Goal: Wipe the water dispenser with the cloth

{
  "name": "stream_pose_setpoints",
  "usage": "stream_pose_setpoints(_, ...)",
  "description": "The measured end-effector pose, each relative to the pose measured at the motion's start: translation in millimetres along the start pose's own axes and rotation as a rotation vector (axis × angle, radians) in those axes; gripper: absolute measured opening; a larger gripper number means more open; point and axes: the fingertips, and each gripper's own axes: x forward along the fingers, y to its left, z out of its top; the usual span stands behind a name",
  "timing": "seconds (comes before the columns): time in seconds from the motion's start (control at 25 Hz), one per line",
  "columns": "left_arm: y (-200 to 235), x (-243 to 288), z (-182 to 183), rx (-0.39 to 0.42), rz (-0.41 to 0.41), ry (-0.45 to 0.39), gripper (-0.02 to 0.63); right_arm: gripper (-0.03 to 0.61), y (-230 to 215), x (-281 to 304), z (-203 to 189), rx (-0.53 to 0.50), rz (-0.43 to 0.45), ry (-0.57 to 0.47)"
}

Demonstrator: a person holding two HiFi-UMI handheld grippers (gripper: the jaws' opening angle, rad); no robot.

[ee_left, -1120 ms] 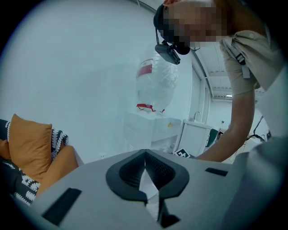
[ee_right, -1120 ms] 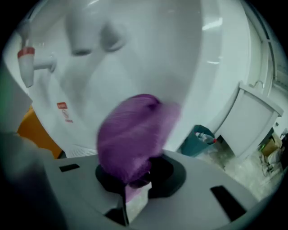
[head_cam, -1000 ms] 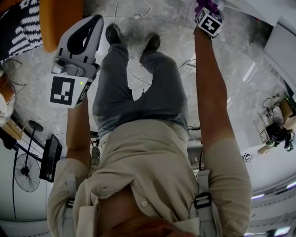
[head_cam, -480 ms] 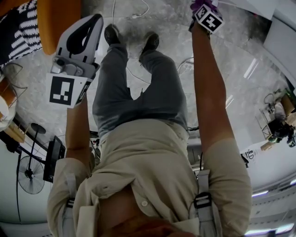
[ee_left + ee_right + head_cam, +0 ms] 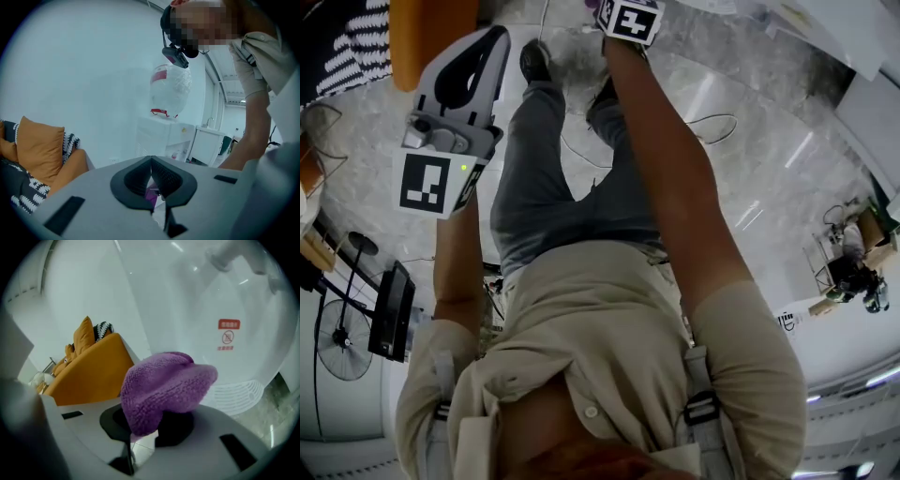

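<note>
pinching the purple cloth (image 5: 164, 385), the right gripper (image 5: 154, 423) faces the water dispenser (image 5: 164, 136); left gripper (image 5: 151, 161) fingers pressed together.

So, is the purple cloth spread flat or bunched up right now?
Bunched up. The cloth sits as a rounded wad pinched in the right gripper and bulges over its jaws; no flat, open part shows.

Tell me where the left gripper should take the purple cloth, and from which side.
Probably the bulging free fold of the purple cloth, from the far side, opposite the right gripper: its jaws pinch the near lower edge, and the rest mushrooms beyond them. The left gripper, shut, would need opening.
</note>
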Motion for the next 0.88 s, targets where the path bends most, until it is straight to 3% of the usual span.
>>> stream_pose_setpoints(0.28,7.1,-7.3,-5.8,0.023,-0.011,0.025,0.017,0.074,-30.2,-20.0,12.4,-0.039,-0.075,-0.019)
stream_pose_setpoints(0.48,-0.9,0.7,4.3,0.048,-0.054,0.012,0.017,0.074,-136.5,-57.2,6.3,0.049,-0.276,-0.030)
stream_pose_setpoints(0.64,1.2,2.4,3.1,0.052,-0.066,0.006,0.017,0.074,-204.2,-68.6,-13.5,0.059,-0.401,0.033)
stream_pose_setpoints(0.76,-1.7,4.0,2.3,0.035,-0.066,-0.013,0.017,0.074,-211.7,-58.6,-38.5,0.016,-0.404,0.098)
stream_pose_setpoints(0.88,-2.6,-2.1,-10.3,0.060,-0.068,0.019,0.017,0.063,-195.0,-46.7,-50.5,-0.032,-0.405,0.090)
